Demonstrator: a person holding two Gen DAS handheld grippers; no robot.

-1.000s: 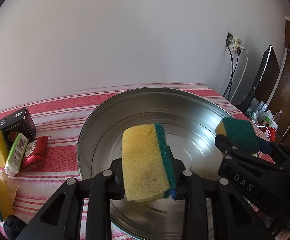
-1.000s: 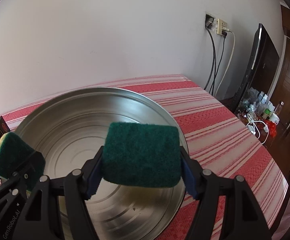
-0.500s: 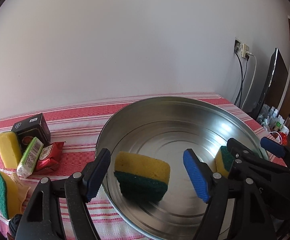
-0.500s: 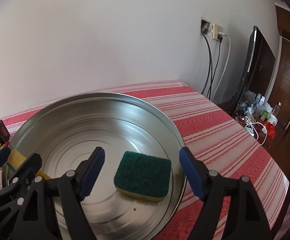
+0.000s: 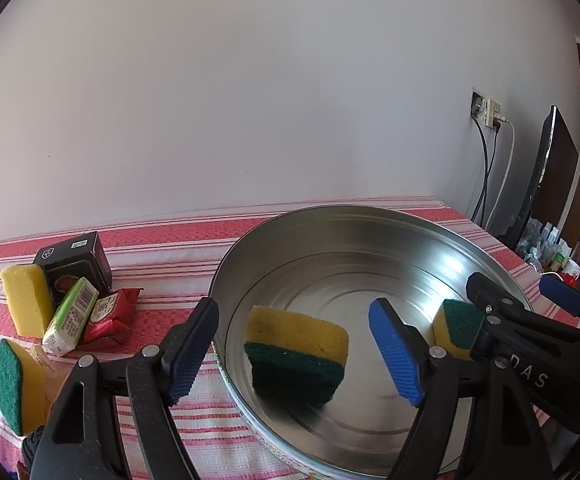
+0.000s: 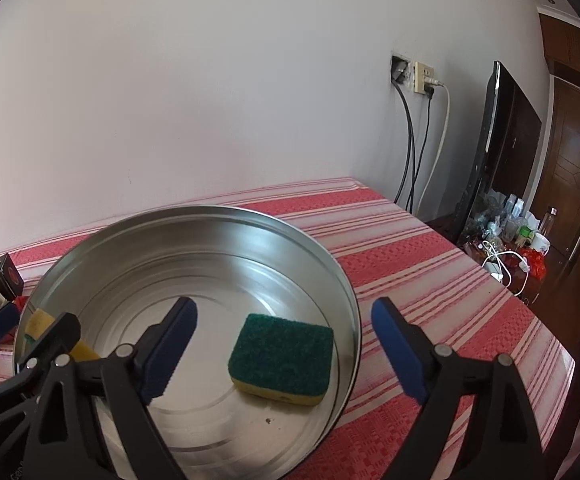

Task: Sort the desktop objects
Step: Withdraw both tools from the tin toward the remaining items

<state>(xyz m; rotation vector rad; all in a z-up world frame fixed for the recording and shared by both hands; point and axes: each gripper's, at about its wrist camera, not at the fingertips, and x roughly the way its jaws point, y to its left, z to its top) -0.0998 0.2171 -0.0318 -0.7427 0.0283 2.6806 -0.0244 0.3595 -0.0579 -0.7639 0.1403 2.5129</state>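
A round metal basin [image 5: 330,211] stands on the red striped cloth. In it lies a sponge [image 5: 296,350], yellow side up and green side facing me. It rests below my left gripper [image 5: 293,305], whose jaws are opening, and the blue pads do not touch it. A second sponge [image 6: 282,354] lies green side up near the basin's [image 6: 210,209] right wall. My right gripper [image 6: 283,304] hangs over it with its jaws opening and nothing pressed between them. The left wrist view shows this second sponge [image 5: 456,330] partly behind the right gripper's fingers [image 5: 486,294].
Left of the basin lie a yellow sponge [image 5: 26,304], a black box [image 5: 74,260], a green packet [image 5: 72,316], a red packet [image 5: 110,314] and another green and yellow sponge [image 5: 14,384]. The table's edge [image 6: 530,308] runs at the right, with a dark screen [image 6: 502,140] and cables beyond.
Both grippers opened and let go of their sponges, which dropped into the basin. The jaws have spread wider since, and both views tilted slightly up.
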